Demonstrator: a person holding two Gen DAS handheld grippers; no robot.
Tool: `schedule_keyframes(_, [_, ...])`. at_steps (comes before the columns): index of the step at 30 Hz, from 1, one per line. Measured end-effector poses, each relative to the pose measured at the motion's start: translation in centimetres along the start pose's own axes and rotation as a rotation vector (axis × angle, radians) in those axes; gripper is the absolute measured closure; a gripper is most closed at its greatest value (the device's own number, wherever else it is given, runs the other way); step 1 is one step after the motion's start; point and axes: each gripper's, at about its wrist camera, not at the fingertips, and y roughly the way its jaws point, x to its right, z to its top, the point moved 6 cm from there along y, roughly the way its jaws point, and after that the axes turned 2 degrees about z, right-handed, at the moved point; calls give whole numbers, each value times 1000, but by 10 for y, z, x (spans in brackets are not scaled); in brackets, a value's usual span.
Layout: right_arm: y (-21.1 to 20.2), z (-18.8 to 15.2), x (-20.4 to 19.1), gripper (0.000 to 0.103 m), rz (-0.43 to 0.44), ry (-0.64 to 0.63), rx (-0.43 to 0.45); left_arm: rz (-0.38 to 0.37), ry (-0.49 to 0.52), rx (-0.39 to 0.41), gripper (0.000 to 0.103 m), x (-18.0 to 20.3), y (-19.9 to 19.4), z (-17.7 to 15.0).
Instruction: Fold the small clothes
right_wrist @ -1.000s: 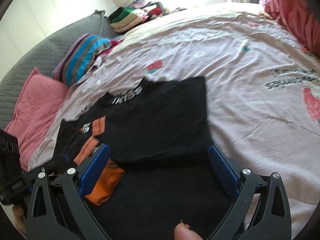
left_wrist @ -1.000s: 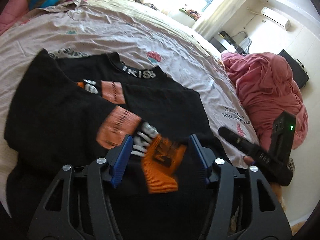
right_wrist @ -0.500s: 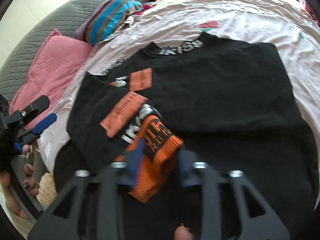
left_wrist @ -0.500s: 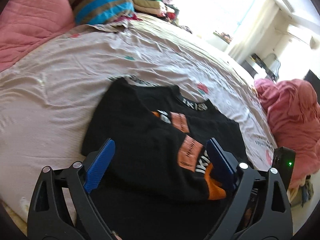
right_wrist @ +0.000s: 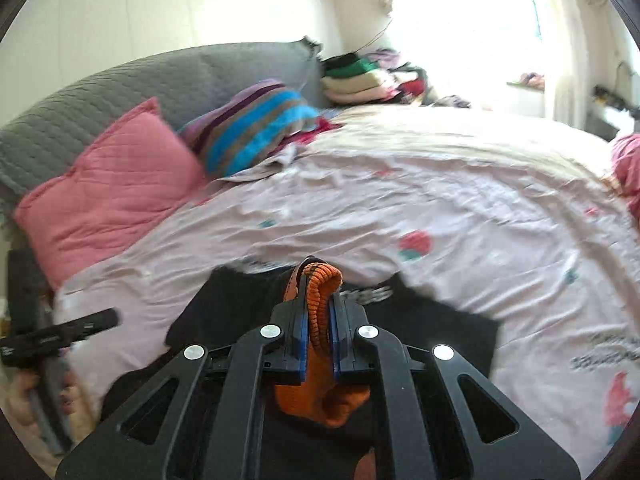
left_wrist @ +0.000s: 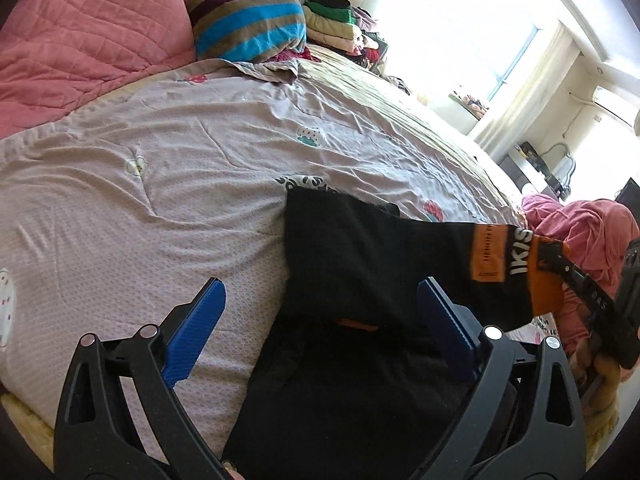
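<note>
The right gripper (right_wrist: 320, 334), spread wide earlier, is now clamped on the ribbed orange cuff (right_wrist: 320, 300) of the black sweater (left_wrist: 360, 248); the left gripper (left_wrist: 320, 320) has been opened, nothing gripped.

A wide bed (left_wrist: 200, 152) under a pale printed sheet, a grey quilted headboard (right_wrist: 120, 88) behind a pink pillow (right_wrist: 112, 184) and a striped one (left_wrist: 248, 24) — bright window (left_wrist: 460, 32) beyond, white walls.
</note>
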Motion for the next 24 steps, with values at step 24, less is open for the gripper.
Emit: schedule_keyframes(24, [28, -65, 64, 94, -160, 68, -129, 48, 200, -102, 13, 59, 65, -10])
